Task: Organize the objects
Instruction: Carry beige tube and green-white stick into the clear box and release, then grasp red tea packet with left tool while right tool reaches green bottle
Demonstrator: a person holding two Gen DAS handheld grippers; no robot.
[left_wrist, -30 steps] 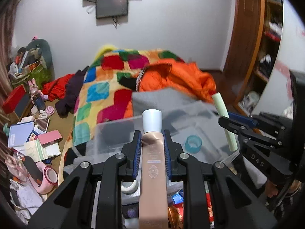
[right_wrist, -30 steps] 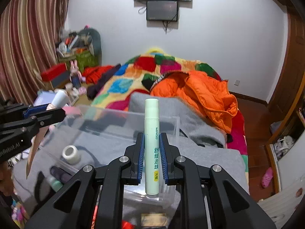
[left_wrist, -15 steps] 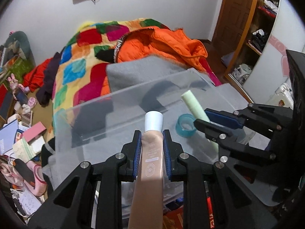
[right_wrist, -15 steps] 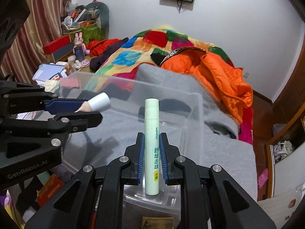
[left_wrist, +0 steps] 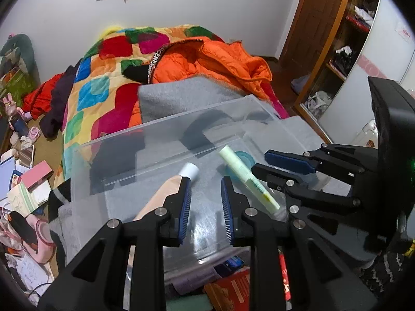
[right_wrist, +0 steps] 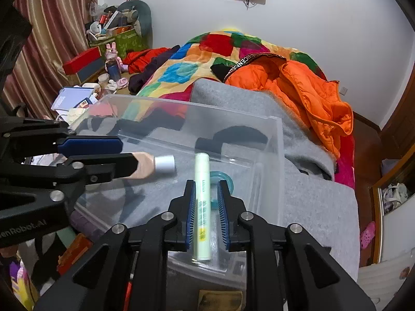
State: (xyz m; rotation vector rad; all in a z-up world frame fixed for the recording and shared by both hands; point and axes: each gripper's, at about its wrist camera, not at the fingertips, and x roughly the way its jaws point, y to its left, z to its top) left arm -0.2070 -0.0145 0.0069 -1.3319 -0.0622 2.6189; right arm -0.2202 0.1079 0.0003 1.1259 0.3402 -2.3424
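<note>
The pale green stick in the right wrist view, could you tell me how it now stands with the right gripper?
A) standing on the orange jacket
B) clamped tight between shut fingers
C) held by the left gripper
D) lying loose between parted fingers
D: the right gripper has gaps on both sides of the pale green stick, which lies in the clear bin.

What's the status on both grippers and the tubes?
Left gripper open, beige tube beside its left finger. Right gripper open around green tube. Both tubes over clear bin; teal tape roll beneath.
</note>
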